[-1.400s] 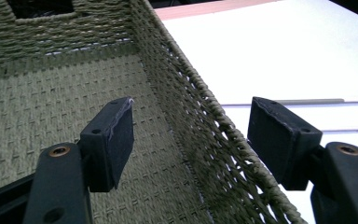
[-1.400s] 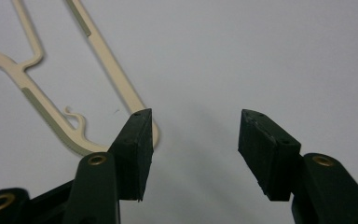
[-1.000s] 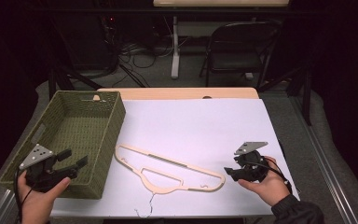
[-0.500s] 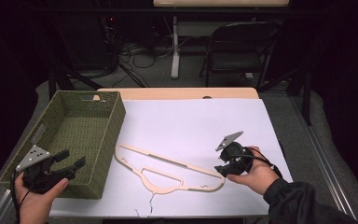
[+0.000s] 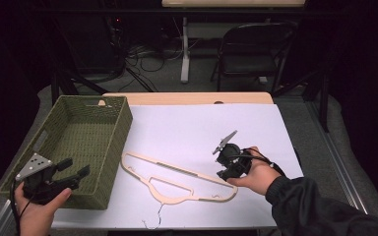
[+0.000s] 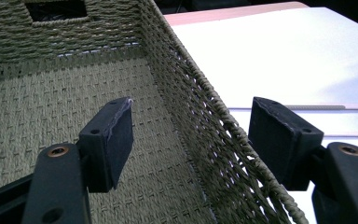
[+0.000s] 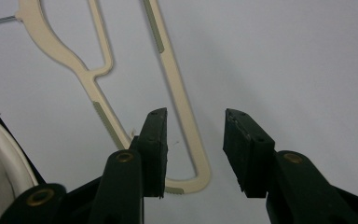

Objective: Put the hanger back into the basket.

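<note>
— White tabletop [image 5: 187, 128] under us: our right gripper [image 7: 193, 140] has just been closing, jaws half wide, straddling the hanger [image 5: 177, 176] end flat below, not pinching.

— We risk scraping it sideways. Our left gripper [image 6: 191, 135], apart, straddles the basket [image 5: 110, 147] wall.

We see a cream plastic hanger [image 5: 177, 177] lying flat on the white-covered table [image 5: 202, 128] (its wire hook toward the near edge), just beside the basket [image 5: 118, 132].
</note>
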Motion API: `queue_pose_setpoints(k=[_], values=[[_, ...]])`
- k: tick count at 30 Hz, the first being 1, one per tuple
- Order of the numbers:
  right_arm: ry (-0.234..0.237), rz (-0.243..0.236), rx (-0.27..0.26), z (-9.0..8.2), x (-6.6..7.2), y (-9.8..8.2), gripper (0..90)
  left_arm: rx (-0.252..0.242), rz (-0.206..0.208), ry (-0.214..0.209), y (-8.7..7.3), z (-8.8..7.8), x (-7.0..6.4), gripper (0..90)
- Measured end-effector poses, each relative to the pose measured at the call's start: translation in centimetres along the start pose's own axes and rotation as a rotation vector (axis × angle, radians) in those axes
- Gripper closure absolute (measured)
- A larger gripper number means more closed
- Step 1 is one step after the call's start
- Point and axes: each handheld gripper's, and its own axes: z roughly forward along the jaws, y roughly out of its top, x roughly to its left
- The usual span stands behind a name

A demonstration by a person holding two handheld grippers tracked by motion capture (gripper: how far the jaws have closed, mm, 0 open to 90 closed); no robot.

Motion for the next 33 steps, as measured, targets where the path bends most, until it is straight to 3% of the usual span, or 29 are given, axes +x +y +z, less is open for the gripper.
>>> queue_pose_setpoints(k=[11,14,16,17,18,21,22,23,33], values=[[0.055,-0.028,-0.034,1.9,0.8,2.9,59.9,-0.004,-0.001,0.002,0.0,-0.1,0.0,31.0],[0.039,-0.048,-0.028,2.5,1.4,3.7,59.9,-0.001,-0.001,0.003,0.0,-0.1,0.1,31.0],[0.064,-0.055,-0.041,2.9,1.7,4.1,58.5,0.0,0.001,0.003,0.0,-0.1,0.1,31.0],[0.023,-0.068,-0.018,2.9,2.0,4.4,57.8,0.001,0.0,0.003,0.0,0.0,0.1,31.0],[0.051,-0.071,-0.047,3.2,2.2,4.6,57.0,0.001,0.0,0.003,0.0,0.0,0.1,31.0],[0.035,-0.075,-0.032,3.4,2.9,5.2,53.1,0.001,0.001,0.003,0.0,0.0,0.1,31.0],[0.082,-0.063,-0.053,3.7,3.0,5.4,53.2,0.001,0.001,0.003,0.0,0.0,0.1,31.0],[0.066,-0.063,-0.04,3.7,3.2,5.6,55.3,0.001,0.001,0.003,0.0,0.0,0.1,31.0],[0.092,-0.1,-0.053,5.4,4.9,6.6,62.5,0.001,0.002,0.004,0.0,0.0,0.1,31.0]])
